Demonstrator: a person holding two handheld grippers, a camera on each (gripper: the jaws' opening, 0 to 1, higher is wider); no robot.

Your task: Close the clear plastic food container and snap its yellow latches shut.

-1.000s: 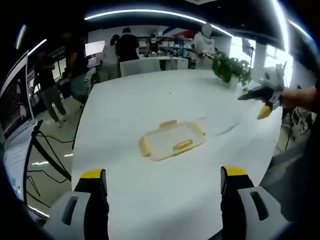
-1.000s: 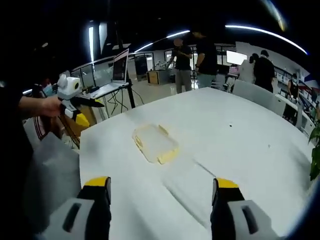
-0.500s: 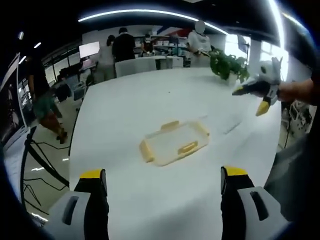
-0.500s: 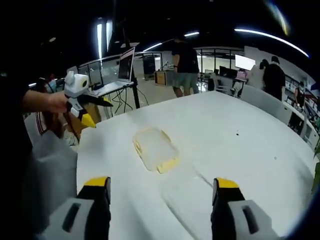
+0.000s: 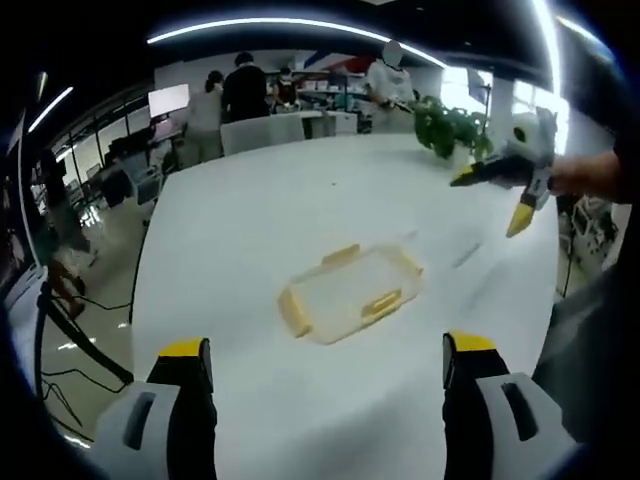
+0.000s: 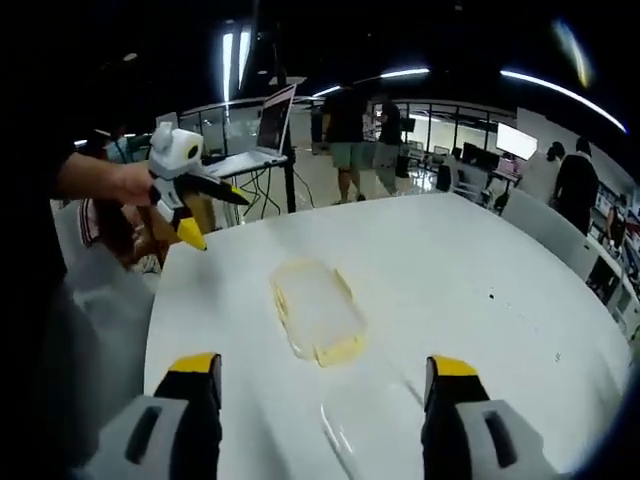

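A clear plastic food container (image 5: 350,296) with yellow latches lies flat on the white table (image 5: 250,220), lid on. It sits ahead of my left gripper (image 5: 325,365), whose jaws stand wide apart with nothing between them. In the left gripper view the right gripper (image 5: 500,190) hovers at the far right, above the table edge, held by a hand. In the right gripper view the same container (image 6: 318,310) lies ahead of my right gripper (image 6: 325,375), which is open and empty. The left gripper (image 6: 195,205) hangs in the air at the left, jaws parted.
A potted plant (image 5: 450,130) stands at the table's far corner. Several people (image 5: 245,90) stand near desks behind the table. A laptop (image 6: 275,120) sits on a stand beyond the table in the right gripper view. A cloth crease (image 6: 340,445) runs near my right gripper.
Both views have shifted a little with the hands, bringing the container slightly closer. The container itself lies where it was. Both grippers stay open.
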